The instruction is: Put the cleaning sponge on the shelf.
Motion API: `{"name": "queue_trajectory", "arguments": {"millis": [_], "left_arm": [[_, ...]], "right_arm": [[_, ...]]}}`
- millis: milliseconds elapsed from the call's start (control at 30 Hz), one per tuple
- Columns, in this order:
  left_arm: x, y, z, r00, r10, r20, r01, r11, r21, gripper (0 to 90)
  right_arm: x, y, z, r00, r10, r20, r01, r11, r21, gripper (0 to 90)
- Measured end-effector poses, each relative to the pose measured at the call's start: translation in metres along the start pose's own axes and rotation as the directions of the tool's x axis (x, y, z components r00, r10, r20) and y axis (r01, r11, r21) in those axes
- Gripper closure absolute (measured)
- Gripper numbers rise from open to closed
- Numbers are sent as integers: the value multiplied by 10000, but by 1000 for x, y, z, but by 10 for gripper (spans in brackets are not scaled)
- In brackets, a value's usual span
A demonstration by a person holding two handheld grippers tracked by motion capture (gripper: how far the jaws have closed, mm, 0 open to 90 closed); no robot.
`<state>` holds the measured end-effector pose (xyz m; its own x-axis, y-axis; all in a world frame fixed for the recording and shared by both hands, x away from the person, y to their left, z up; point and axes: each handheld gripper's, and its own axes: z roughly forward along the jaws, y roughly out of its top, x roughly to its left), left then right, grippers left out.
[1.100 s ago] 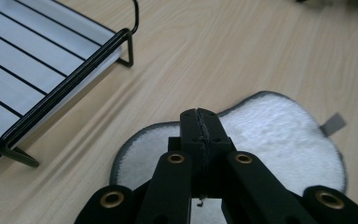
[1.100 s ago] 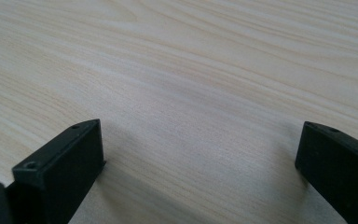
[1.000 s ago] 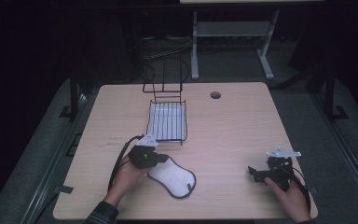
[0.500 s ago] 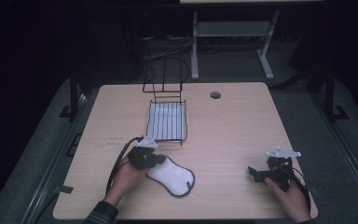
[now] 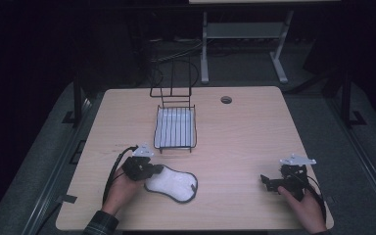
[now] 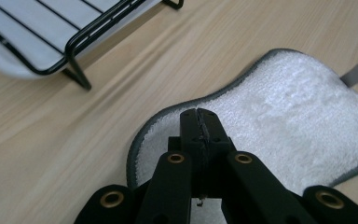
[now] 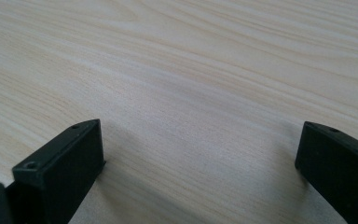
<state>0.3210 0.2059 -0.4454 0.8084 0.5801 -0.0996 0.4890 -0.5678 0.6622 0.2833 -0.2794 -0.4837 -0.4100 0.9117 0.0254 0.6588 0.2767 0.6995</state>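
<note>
Item: white terry pad (image 5: 172, 184) with grey binding and a grey tab; we read no brand, label or writing on it. It lies flat on the wooden table (image 5: 245, 137), near the wire rack (image 5: 175, 128). Left gripper (image 6: 199, 122) clenched, tips over the pad's near end. Right gripper (image 7: 200, 154) released, jaws wide over bare wood

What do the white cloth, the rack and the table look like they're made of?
Cloth: fluffy looped pile like terry or microfibre, grey stitched edging. Rack: thin black rods, probably coated metal wire, over a white tray, maybe plastic. Table: pale wood grain, smooth matte; likely laminate.
</note>
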Motion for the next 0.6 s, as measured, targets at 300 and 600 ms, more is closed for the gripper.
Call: {"name": "queue_trajectory", "arguments": {"millis": [300,600], "left_arm": [[-5,-15,-13,9997,-241,60,241,9997,-15,900],[-7,-34,-29,9985,-538,-14,538,9985,-70,900]], "right_arm": [[0,0,0,10000,0,-1,0,10000,0,6],[0,0,0,10000,3,-3,-3,10000,-2,6]]}}
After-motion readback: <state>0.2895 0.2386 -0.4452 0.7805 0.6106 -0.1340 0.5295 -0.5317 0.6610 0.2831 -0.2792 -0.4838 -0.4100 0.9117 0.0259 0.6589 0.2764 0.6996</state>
